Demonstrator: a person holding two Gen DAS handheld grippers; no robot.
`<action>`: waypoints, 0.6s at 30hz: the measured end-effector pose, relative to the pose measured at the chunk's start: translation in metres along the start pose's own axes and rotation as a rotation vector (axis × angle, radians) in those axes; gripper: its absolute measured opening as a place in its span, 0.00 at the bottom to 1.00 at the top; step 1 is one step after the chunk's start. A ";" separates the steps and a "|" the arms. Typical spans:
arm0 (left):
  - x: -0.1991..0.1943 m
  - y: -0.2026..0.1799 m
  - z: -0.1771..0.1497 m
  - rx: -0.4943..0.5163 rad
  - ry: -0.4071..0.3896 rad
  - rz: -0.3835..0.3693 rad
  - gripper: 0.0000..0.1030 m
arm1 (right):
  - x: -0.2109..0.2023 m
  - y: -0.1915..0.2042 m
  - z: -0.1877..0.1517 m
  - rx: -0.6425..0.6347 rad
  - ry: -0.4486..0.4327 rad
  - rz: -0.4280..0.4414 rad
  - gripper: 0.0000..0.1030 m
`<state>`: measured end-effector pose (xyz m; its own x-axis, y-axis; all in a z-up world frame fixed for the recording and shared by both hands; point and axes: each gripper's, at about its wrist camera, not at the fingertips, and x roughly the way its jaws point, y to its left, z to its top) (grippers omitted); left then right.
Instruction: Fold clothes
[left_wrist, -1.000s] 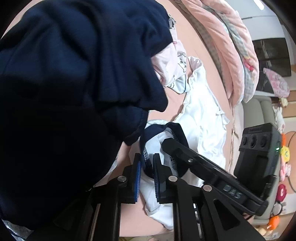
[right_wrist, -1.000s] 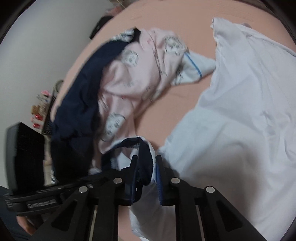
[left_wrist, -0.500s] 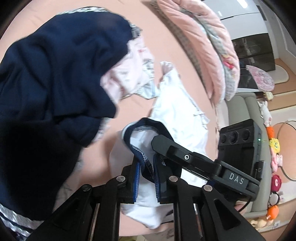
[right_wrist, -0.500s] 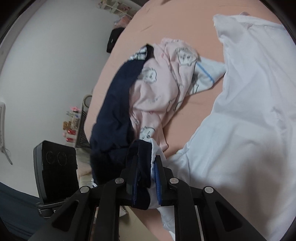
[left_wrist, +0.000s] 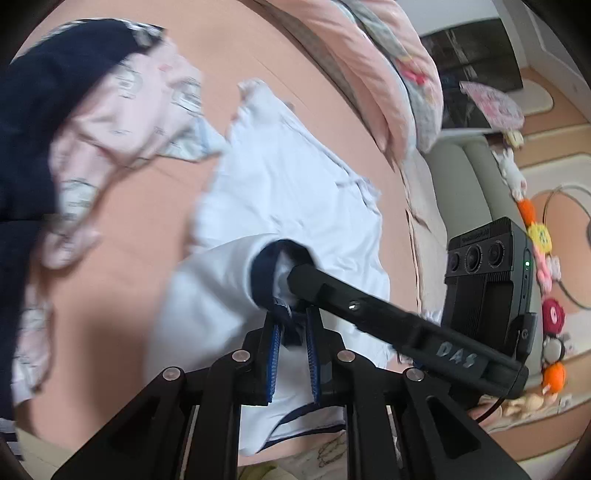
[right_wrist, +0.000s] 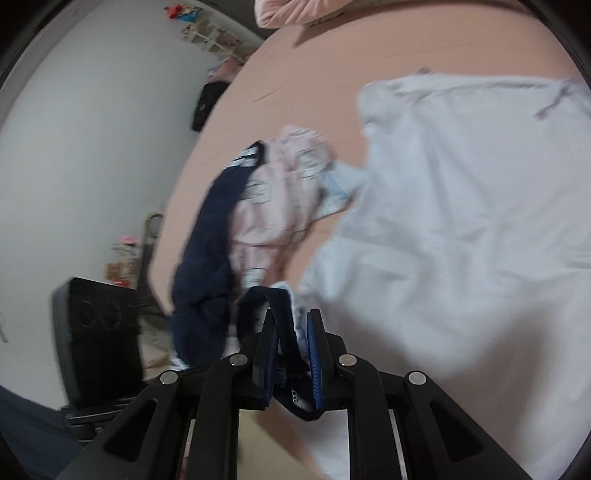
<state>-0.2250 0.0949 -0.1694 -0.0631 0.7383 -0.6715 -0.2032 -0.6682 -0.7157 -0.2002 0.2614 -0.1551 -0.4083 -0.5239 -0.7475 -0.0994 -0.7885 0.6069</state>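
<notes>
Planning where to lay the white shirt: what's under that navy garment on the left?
A pink printed garment pokes out beneath the navy garment, both on the peach bedsheet. Anything deeper under the navy cloth is covered.

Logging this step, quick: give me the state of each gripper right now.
Left gripper: shut on the navy-trimmed edge of the white garment.
Right gripper: shut on the same garment's navy trim.

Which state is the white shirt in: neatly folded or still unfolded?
Unfolded: the white shirt lies rumpled across the bed, its navy collar pinched in both grippers.
</notes>
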 end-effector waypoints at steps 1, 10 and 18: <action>0.003 -0.004 -0.001 0.008 0.016 0.007 0.11 | -0.003 -0.002 -0.003 -0.009 -0.006 -0.043 0.13; 0.016 -0.005 -0.005 -0.014 0.058 0.013 0.12 | 0.003 -0.011 -0.010 -0.042 0.013 -0.164 0.13; -0.036 -0.004 -0.007 0.099 -0.102 0.237 0.64 | 0.008 -0.016 -0.005 -0.059 0.057 -0.251 0.26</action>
<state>-0.2150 0.0700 -0.1436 -0.2177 0.5710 -0.7916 -0.2655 -0.8151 -0.5149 -0.1973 0.2681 -0.1725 -0.3257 -0.3257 -0.8876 -0.1375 -0.9125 0.3853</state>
